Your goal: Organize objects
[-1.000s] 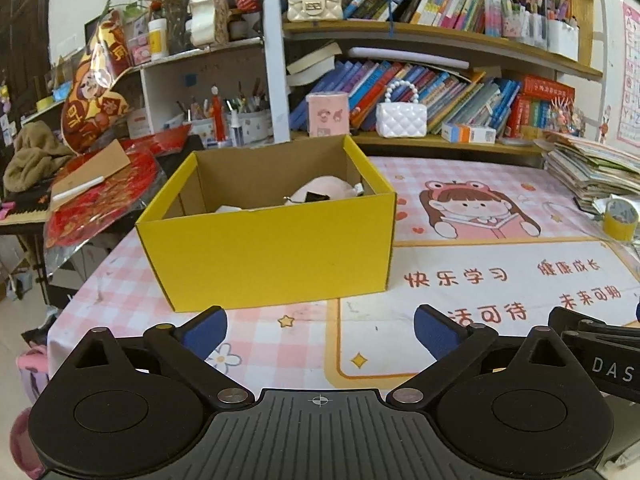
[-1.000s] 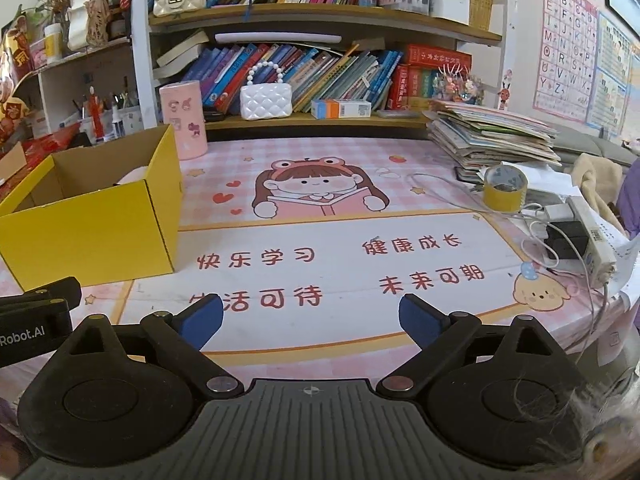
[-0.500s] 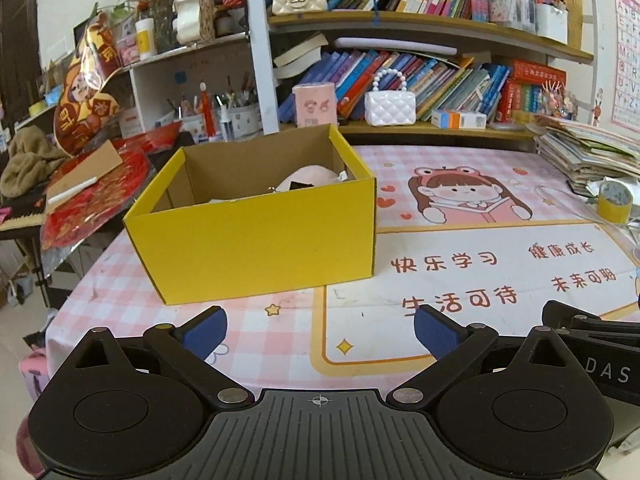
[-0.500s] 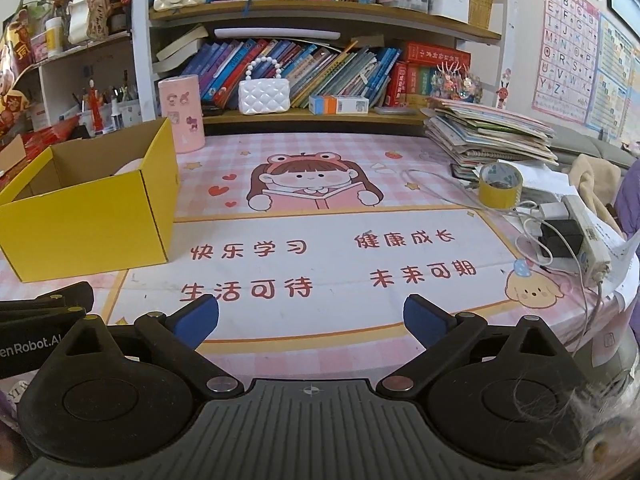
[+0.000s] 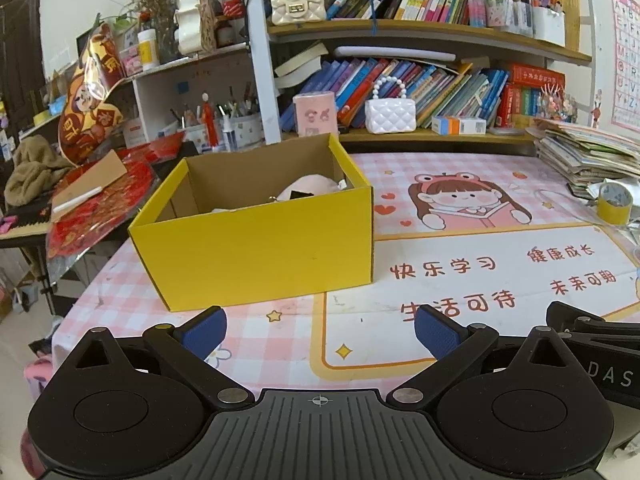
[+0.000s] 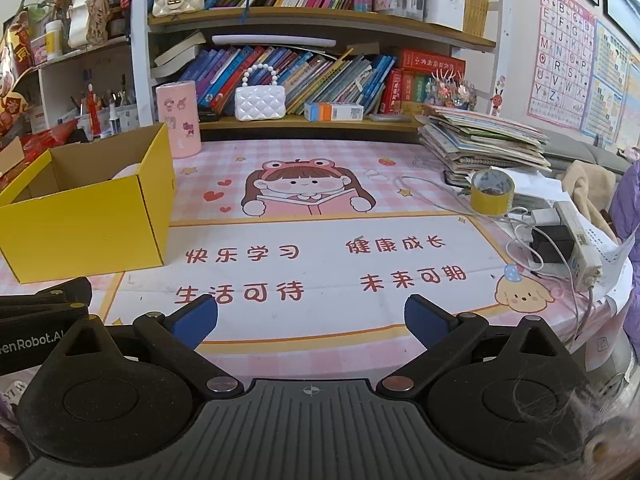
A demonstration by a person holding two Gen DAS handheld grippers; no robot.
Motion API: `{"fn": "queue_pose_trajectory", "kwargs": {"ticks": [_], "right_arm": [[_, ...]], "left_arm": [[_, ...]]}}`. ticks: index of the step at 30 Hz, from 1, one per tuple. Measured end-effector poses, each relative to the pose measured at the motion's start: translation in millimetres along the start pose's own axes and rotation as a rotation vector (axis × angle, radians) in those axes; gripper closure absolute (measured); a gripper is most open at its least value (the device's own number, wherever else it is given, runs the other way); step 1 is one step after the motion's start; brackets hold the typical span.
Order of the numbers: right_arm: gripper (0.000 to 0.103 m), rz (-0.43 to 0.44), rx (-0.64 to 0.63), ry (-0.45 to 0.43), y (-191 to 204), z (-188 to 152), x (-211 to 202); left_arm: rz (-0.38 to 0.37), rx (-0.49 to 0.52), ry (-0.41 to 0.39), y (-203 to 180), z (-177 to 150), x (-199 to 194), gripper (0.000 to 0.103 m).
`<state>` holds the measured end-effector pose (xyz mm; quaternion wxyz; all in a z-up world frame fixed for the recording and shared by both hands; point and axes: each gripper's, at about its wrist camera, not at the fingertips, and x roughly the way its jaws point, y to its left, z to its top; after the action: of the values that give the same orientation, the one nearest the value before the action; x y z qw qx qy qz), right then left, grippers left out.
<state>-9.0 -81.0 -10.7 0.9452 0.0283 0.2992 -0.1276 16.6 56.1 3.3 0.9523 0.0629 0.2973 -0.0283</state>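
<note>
Left wrist view: the left hand-held gripper (image 5: 318,330) hung above the near edge of the bench (image 5: 500,248), its blue fingertips (image 5: 202,330) spread wide with nothing between them. Ahead and slightly left stood the yellow box (image 5: 256,248) on the pink checked cloth, open at the top; only this view looked far enough into it to show a pale pink soft item (image 5: 308,190) lying against its far right inner corner. What else lay in the box could not be told. Right wrist view: the right hand-held gripper (image 6: 312,316) also stood wide open and empty over the printed mat, with the box (image 6: 86,228) at the far left and its contents almost hidden by the near wall. Only this view showed the power strip (image 6: 576,236) with its white cable at the bench's right edge and the pink cup (image 6: 179,119) standing just behind the box; the roll of yellow tape (image 6: 491,192) appeared whole here, beside the stack of books (image 6: 484,142). Compared with one second earlier, the box sat farther from the left camera and showed more bench in front of it, and the right gripper's fingertips stood slightly wider apart; the objects on the bench lay as before.
</note>
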Motion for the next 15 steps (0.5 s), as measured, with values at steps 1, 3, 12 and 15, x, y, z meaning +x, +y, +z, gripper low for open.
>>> {"fn": "queue_pose_trajectory", "kwargs": {"ticks": [1,3,12,15], "right_arm": [[0.003,0.001,-0.001,0.001,-0.2,0.1,-0.5],[0.003,0.001,-0.001,0.001,-0.5,0.2,-1.2],[0.003,0.002,-0.006,0.001,-0.6,-0.4,-4.0],[0.002,0.003,-0.008,0.001,-0.8,-0.8,-4.6]], "left_arm": [[0.001,-0.002,0.001,0.2,-0.3,-0.2,0.001],[0.001,-0.007,0.003,0.3,-0.3,-0.8,0.001],[0.002,-0.021,0.005,0.0,-3.3,-3.7,0.001],[0.001,-0.028,0.01,0.6,-4.2,-4.1,0.001]]}}
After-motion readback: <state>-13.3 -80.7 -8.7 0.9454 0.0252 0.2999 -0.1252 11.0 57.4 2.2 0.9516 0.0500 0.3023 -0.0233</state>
